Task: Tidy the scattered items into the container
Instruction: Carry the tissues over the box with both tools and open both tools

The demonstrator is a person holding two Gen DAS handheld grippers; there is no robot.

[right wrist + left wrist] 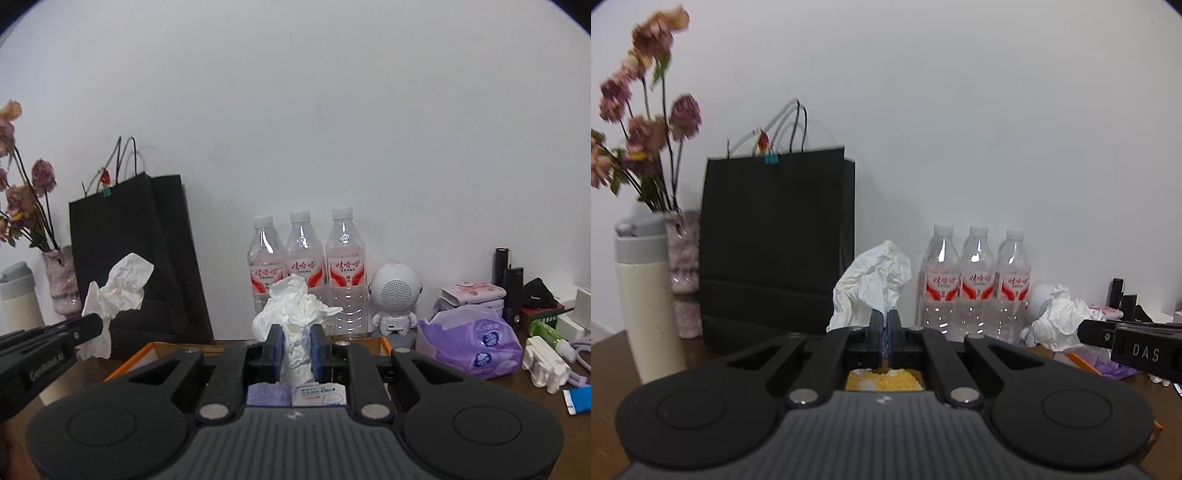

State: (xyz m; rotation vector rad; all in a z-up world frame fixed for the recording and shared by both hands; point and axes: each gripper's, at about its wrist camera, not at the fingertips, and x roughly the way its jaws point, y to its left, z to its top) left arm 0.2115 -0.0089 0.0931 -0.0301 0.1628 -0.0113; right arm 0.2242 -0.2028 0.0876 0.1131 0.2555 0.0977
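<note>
My left gripper is shut on a crumpled white tissue that sticks up above its blue pads. The same tissue shows at the left of the right wrist view, pinched at the tip of the left gripper. My right gripper is shut on a second crumpled white tissue; that wad appears at the right of the left wrist view. Both wads hang in the air above an orange-rimmed box, in which purple and white packets lie below the right gripper.
Against the white wall stand a black paper bag, three water bottles, a vase of dried flowers and a cream tumbler. A white robot-shaped speaker, a purple tissue pack and small items crowd the right of the brown table.
</note>
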